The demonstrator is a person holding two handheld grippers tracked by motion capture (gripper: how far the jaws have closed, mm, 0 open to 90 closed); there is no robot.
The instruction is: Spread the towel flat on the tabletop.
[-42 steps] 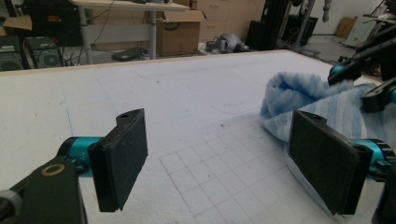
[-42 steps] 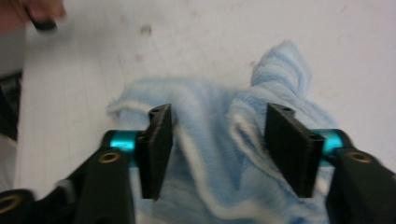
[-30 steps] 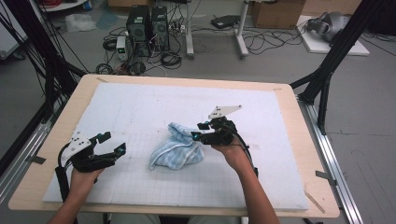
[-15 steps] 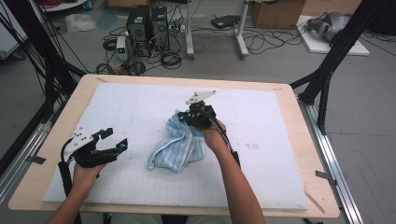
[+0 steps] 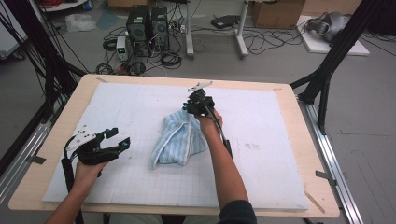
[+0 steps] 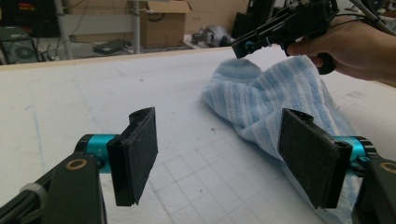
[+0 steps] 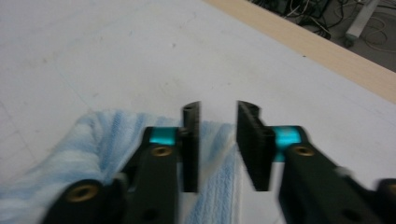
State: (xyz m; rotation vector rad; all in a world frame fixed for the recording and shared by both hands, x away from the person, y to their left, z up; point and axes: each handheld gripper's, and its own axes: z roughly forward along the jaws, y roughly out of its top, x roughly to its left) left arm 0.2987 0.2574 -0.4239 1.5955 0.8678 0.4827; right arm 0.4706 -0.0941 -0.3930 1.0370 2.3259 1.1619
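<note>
The left gripper (image 5: 117, 139) has barely moved, jaws wide apart, holding nothing. Farther off, the right gripper (image 5: 190, 108) has carried the towel's (image 5: 177, 140) far edge across the mat (image 5: 280, 140); its jaws have just opened slightly, letting go.

L gripper (image 6: 219, 161) jaws wide (nothing between), blue striped towel (image 6: 275, 100) ahead, R gripper (image 6: 285, 25) above it

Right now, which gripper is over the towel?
The right gripper, at the far end of the blue striped towel, jaws slightly apart, having just been opening. The left gripper hangs wide open beside it, off the cloth.
</note>
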